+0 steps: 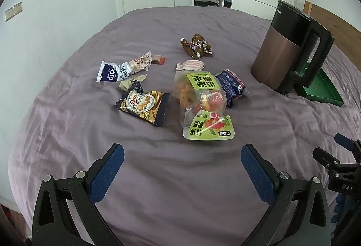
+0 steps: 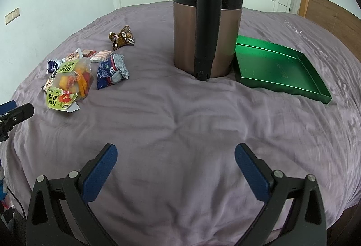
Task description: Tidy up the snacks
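A copper-and-black kettle (image 2: 204, 27) stands upright on the purple bedspread (image 2: 180, 124).

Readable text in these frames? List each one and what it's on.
"DAS": on the right gripper body, left wrist view.
"Dan...": partial, on the gold cookie packet.
"Midea": faint, on the kettle, near its top rim.
Green-label fruit bags: Chinese print, upside down, not readable.
White-blue packet: too blurred.
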A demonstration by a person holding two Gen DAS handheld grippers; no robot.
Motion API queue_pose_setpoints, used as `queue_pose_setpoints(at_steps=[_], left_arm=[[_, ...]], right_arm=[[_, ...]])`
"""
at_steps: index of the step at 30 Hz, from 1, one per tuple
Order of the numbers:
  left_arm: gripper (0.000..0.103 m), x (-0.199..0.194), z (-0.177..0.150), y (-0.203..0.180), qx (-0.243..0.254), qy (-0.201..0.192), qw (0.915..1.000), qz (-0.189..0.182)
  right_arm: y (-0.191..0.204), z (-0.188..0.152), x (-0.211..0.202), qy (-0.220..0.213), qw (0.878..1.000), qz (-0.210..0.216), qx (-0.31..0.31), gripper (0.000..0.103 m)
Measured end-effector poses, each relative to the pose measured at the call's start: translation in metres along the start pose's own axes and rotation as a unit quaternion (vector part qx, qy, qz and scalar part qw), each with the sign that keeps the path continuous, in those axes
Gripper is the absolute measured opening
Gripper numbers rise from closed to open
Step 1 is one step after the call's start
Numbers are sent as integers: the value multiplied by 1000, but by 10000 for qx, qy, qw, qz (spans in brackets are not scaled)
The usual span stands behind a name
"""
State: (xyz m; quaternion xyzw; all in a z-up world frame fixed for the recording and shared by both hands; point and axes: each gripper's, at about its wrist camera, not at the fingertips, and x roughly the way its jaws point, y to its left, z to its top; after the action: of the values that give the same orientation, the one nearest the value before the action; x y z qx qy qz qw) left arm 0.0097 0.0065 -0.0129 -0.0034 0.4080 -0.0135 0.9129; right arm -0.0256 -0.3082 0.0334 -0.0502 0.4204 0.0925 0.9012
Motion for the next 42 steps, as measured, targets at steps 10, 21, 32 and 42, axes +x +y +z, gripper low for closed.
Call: queue_pose_setpoints(at_steps=[10, 21, 32, 42], left_arm=[[102, 0, 2, 0, 11, 45, 10000, -4], [102, 3, 4, 0, 9, 75, 10000, -14], [102, 6, 3, 1, -33, 120, 9999, -12], [102, 7, 4, 9, -81, 167, 9998, -14]], right_arm=[[0, 0, 0, -2, 10000, 5, -10, 103], [1, 0, 0, -2, 10000, 19, -12, 103], [5, 0, 3, 17, 10000, 40, -26, 103], [11, 0, 7, 42, 9999, 84, -65, 103]])
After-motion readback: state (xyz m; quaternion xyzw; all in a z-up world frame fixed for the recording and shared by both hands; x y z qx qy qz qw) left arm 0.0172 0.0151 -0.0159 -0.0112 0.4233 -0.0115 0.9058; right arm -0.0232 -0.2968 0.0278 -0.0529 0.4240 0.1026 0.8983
